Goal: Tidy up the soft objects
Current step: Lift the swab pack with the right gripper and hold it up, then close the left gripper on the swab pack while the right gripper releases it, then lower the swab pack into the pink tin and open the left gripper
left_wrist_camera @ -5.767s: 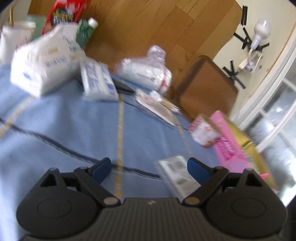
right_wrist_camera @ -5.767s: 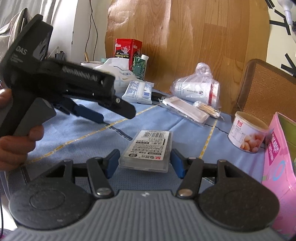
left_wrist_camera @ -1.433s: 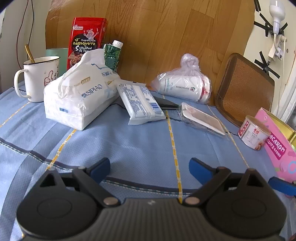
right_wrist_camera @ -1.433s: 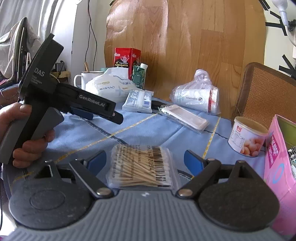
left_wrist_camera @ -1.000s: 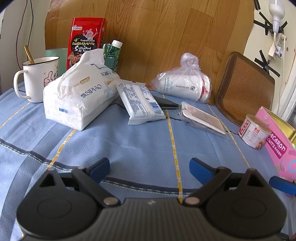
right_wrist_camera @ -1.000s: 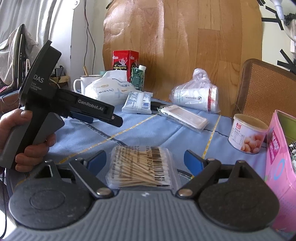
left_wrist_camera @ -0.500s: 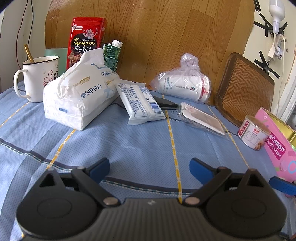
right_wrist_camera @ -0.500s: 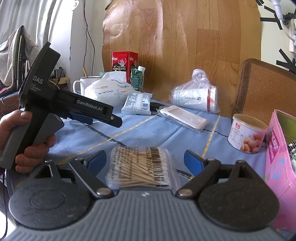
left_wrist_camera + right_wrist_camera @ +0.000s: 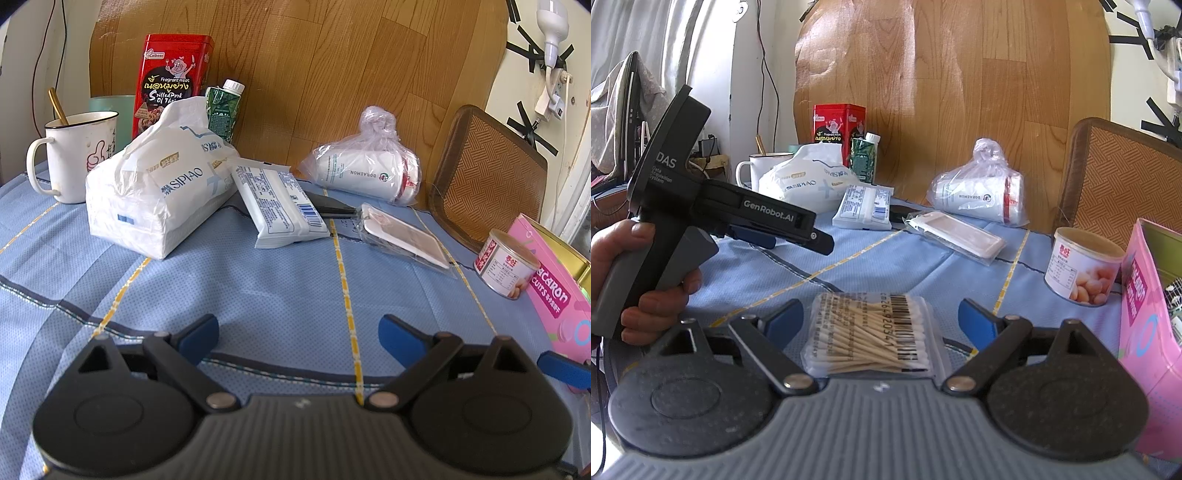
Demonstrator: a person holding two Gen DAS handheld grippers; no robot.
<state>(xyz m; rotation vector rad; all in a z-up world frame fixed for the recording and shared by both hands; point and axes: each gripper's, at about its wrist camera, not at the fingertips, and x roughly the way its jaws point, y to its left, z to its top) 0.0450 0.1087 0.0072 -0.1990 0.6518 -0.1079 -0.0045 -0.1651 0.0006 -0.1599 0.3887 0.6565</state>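
Woven cloth tablecloth [image 9: 280, 295], glossy plastic tissue pack [image 9: 162, 184] (crinkled)

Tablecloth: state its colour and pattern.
The tablecloth is light blue with thin yellow and dark stripes; clearest in the left wrist view.

I am at a home table under a blue tablecloth [image 9: 280, 295], crowded with a mug [image 9: 75, 157], a tissue pack [image 9: 159, 192] and a snack tin [image 9: 171, 79] (a woven chair back [image 9: 487, 177] stands beside it).
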